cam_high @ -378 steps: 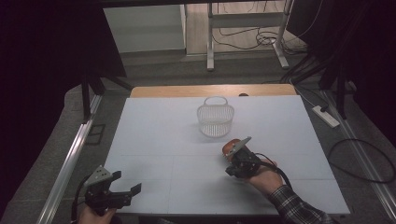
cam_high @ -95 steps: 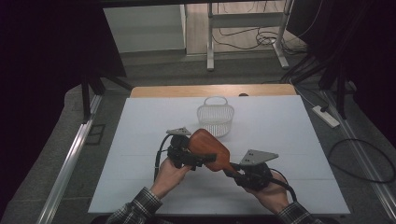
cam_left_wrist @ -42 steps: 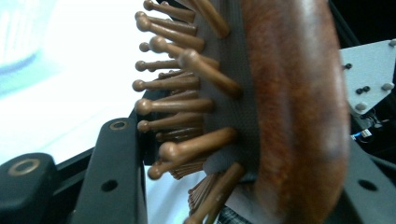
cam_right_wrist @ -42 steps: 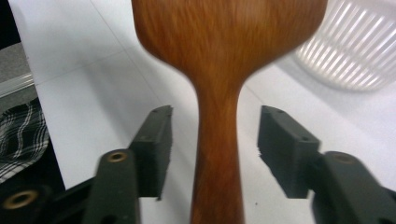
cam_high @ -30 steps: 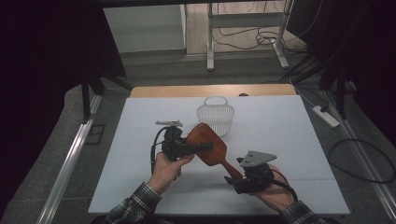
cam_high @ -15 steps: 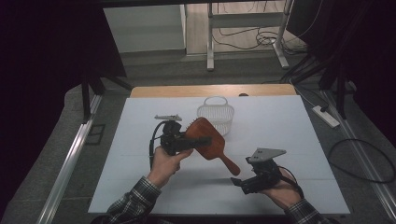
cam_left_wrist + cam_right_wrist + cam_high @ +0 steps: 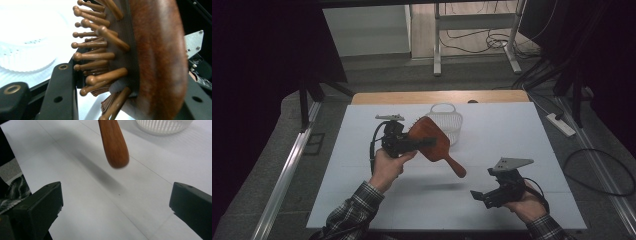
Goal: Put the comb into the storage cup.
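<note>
High view shows the left gripper (image 7: 412, 143) clamped on the head of a wooden hairbrush (image 7: 432, 142), held above the white table (image 7: 512, 130) just in front of the white basket (image 7: 447, 120). The right gripper (image 7: 479, 196), jaws just spread wide with nothing between them, sits near the handle's end.

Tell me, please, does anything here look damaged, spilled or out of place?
Nothing looks damaged or spilled. The wooden hairbrush is held in the air, tilted, by the left gripper, clamped at its head. The white basket stands upright behind it. The right gripper is open and empty.
</note>
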A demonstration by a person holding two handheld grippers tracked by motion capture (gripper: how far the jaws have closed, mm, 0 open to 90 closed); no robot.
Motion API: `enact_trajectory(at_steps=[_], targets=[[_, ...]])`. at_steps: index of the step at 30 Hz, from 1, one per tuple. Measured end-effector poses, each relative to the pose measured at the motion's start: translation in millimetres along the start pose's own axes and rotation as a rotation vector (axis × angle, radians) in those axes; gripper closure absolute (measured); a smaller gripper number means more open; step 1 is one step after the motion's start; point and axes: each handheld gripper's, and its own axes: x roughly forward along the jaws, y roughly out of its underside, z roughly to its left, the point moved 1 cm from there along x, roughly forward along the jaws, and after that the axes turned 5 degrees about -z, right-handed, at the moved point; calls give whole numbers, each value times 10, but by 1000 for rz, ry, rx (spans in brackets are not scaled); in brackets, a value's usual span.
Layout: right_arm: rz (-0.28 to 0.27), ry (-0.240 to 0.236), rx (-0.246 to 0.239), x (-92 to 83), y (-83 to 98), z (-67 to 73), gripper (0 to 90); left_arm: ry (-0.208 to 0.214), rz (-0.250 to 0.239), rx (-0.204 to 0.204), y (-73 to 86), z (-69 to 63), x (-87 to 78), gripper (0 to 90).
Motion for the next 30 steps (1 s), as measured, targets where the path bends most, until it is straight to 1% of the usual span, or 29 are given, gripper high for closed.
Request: enact_trajectory(at_steps=[1, 4, 11, 15, 18, 26, 30], targets=[[5, 0, 3, -20, 11, -10, 0, -3, -2, 1, -7, 5, -6, 512], [-7, -4, 21, -64, 31, -37, 0, -5, -11, -3, -40, 37, -26, 512], [-27, 19, 16, -156, 66, -45, 0, -14, -21, -13, -107, 96, -58, 511], [-12, 34, 17, -194, 107, -60, 0, -16, -29, -16, -140, 122, -71, 512], [-5, 47, 34, -252, 155, -92, 0, -30, -37, -12, -183, 141, -86, 512], [-2, 72, 54, -363, 230, -146, 0, -47, -48, -6, -269, 173, -104, 512], [9, 95, 62, -421, 283, -186, 0, -60, -54, -7, -326, 194, -113, 512]])
